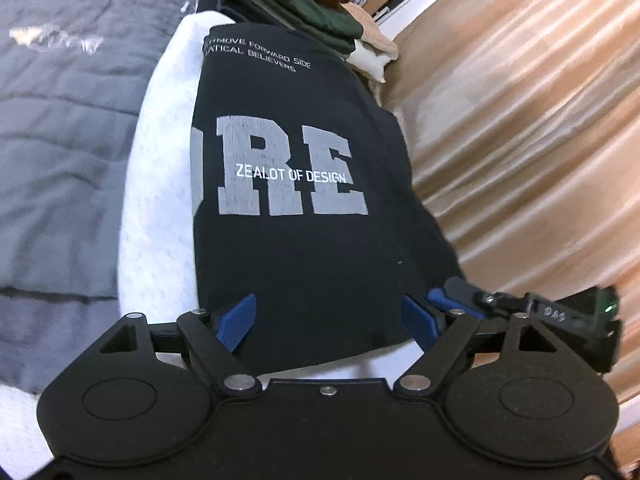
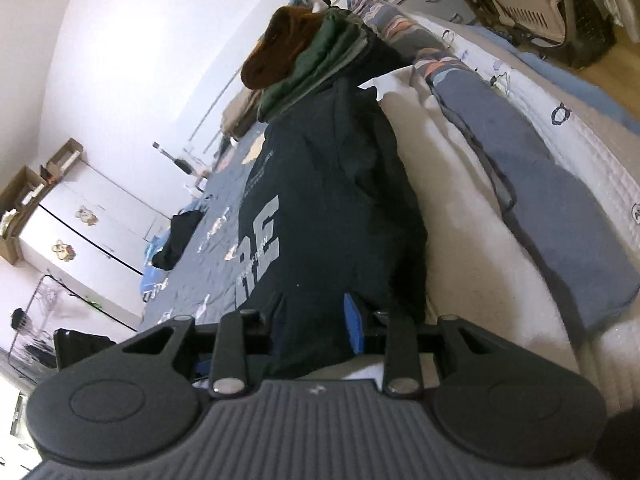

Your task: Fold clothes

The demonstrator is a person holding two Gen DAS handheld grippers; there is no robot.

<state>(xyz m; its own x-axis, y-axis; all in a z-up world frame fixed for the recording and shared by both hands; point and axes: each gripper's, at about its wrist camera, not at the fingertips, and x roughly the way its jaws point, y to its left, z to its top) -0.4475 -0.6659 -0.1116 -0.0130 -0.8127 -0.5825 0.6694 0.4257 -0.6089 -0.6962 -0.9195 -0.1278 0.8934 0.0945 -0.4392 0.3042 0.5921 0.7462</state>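
Black T-shirt (image 1: 304, 208) folded to a long panel, grey "RE" block letters and white "ZEALOT OF DESIGN" print facing up, lying on a white towel (image 1: 160, 184) spread over the bed. Near hem between the blue pads of the left tool (image 1: 326, 320), jaws spread wide, pads apart at either side of the cloth, not pinching it. Right tool (image 2: 316, 326) at the shirt's right near corner, tilted on its side; one blue pad (image 2: 354, 328) visible against the fabric, the other hidden behind a fold, jaws standing partly apart with cloth between them; real grip impossible to tell. Beyond the shirt's far end, a stack of folded clothes (image 1: 304, 4): dark green pieces with a brown one on top. Grey quilt (image 1: 60, 128) left of the towel, shiny tan bedspread (image 1: 520, 128) to the right.
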